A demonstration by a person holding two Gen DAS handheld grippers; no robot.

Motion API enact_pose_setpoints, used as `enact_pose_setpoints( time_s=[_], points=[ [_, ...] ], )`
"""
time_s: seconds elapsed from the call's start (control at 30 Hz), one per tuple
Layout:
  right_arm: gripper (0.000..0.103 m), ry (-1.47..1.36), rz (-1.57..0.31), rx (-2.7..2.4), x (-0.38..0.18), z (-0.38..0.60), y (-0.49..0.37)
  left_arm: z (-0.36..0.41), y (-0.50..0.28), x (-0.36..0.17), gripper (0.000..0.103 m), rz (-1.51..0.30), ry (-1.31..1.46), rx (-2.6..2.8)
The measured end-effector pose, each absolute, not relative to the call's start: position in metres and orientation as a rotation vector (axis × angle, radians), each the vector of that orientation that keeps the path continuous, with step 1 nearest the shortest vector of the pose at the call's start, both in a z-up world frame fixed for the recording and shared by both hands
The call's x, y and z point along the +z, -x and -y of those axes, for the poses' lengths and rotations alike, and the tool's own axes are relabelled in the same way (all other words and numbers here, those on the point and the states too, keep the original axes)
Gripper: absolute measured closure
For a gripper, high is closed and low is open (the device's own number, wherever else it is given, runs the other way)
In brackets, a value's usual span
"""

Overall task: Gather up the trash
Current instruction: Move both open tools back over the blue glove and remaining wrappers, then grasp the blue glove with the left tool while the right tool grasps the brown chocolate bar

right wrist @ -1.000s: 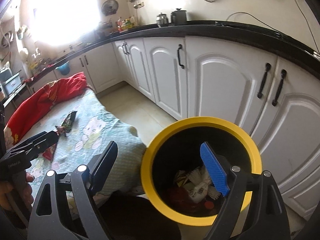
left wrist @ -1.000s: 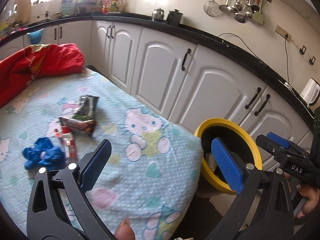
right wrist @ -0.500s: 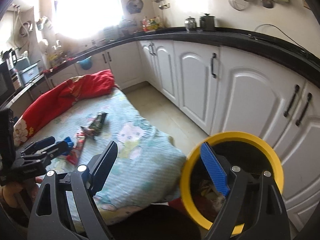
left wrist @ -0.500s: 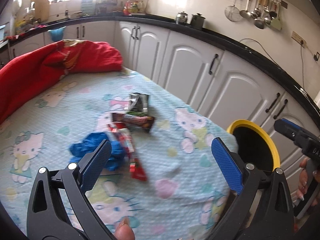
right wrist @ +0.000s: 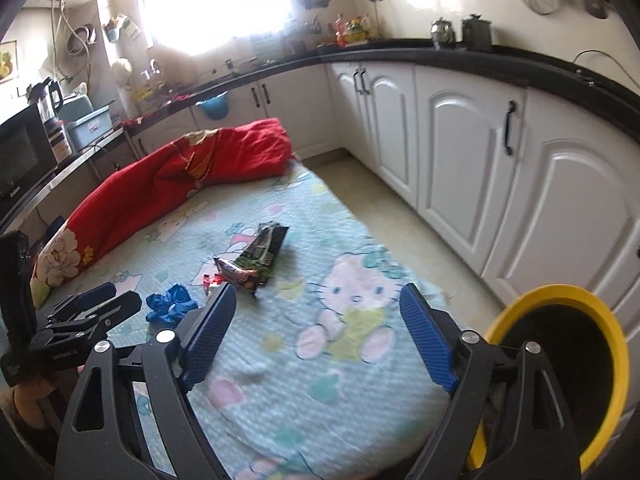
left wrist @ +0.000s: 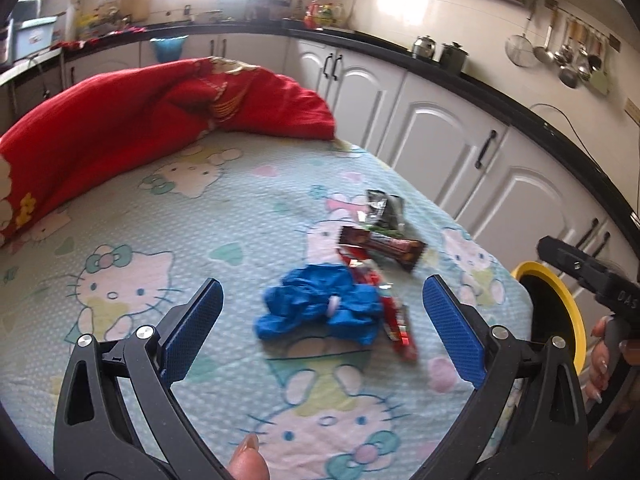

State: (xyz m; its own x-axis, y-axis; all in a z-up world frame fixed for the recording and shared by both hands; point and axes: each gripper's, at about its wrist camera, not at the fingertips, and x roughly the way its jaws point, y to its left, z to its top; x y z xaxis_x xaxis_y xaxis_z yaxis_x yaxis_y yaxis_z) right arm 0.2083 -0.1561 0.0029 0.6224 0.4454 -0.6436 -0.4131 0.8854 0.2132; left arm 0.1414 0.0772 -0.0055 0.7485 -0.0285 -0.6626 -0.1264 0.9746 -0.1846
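Several bits of trash lie on the cartoon-cat bedsheet (left wrist: 120,280): a crumpled blue glove (left wrist: 320,308), a red wrapper (left wrist: 396,324) beside it, a brown snack-bar wrapper (left wrist: 384,246) and a dark foil packet (left wrist: 384,208) further off. My left gripper (left wrist: 322,284) hovers open just short of the blue glove, nothing between its fingers. My right gripper (right wrist: 318,292) hangs over the bed's near corner; its jaws are closing slightly and hold nothing. From the right wrist the blue glove (right wrist: 170,304) and brown wrapper (right wrist: 236,274) lie ahead to the left. A yellow-rimmed bin (right wrist: 560,300) stands at the right.
A bunched red blanket (left wrist: 140,120) covers the far end of the bed. White cabinets (right wrist: 460,140) under a black counter run along the right, with a floor strip between them and the bed. The bin (left wrist: 560,300) stands off the bed's right corner.
Both grippers have swung left, away from the bin and over the bed. The trash pile now sits between the left gripper's fingers in view; the bin has slid to the right edge.
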Motion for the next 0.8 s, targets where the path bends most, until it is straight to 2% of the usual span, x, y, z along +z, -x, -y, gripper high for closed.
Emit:
enact_pose_setpoints(
  time_s=[0.23, 0.4, 0.57, 0.73, 0.8],
  points=[
    [0.030, -0.010, -0.799, 0.552, -0.015, 0.113, -0.227, -0.099, -0.149, -0.021, 0.011, -0.754, 0.260, 0.086],
    [0.038, 0.010, -0.817, 0.587, -0.026, 0.092, -0.239, -0.105, -0.157, -0.033, 0.012, -0.779, 0.304, 0.069],
    [0.041, 0.022, -0.836, 0.608, -0.038, 0.077, -0.250, -0.105, -0.167, -0.041, 0.018, -0.791, 0.326, 0.039],
    [0.047, 0.027, -0.864, 0.614, -0.050, 0.068, -0.258, -0.102, -0.173, -0.051, 0.032, -0.816, 0.341, 0.019],
    [0.053, 0.023, -0.878, 0.617, -0.055, 0.066, -0.262, -0.101, -0.174, -0.053, 0.035, -0.821, 0.336, 0.017]
  ],
)
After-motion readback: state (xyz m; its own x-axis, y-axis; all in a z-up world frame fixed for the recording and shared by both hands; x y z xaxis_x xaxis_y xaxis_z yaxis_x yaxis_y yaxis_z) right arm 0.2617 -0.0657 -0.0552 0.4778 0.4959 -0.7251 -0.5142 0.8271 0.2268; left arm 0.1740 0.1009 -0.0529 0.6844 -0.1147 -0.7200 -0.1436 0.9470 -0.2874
